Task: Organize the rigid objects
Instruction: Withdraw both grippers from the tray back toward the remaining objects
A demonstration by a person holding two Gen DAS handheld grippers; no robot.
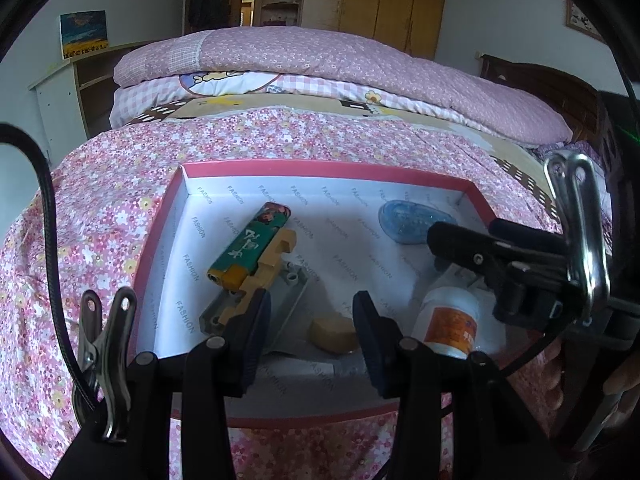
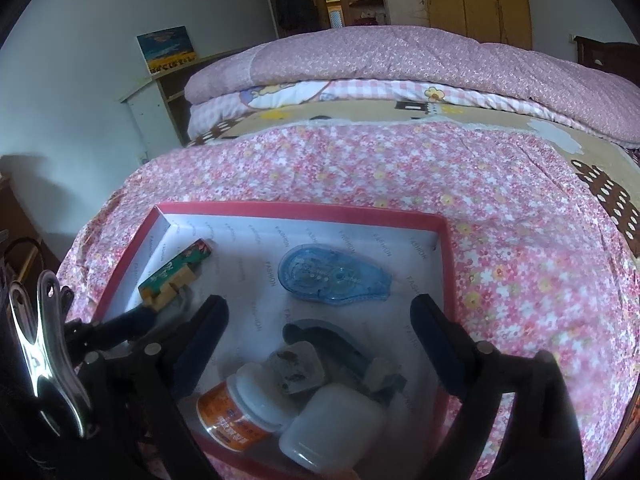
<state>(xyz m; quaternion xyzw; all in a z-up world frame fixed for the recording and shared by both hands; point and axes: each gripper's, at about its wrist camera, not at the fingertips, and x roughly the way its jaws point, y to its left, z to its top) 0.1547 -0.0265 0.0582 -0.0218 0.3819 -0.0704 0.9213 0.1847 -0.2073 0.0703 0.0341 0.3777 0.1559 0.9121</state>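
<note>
A red box (image 1: 256, 166) with a white lining lies on the flowered bedspread. In it are a green lighter (image 1: 248, 246) on a wooden piece (image 1: 276, 258) and a grey bracket (image 1: 294, 280), a blue tape dispenser (image 2: 332, 274), a white bottle with an orange label (image 2: 236, 412), a white plug (image 2: 296, 372) and a white case (image 2: 332, 424). My left gripper (image 1: 314, 332) is open over the box's near side. A yellowish lump (image 1: 332, 334) lies between its fingers, clear of the left pad. My right gripper (image 2: 322, 344) hangs wide open above the plug, bottle and case, touching none.
The bedspread (image 2: 500, 240) extends right of the box and beyond it. Folded pink quilts (image 2: 400, 60) are stacked at the back. A shelf unit with a painting (image 2: 166, 50) stands at the left wall. Metal clips (image 1: 106, 344) stick out beside the grippers.
</note>
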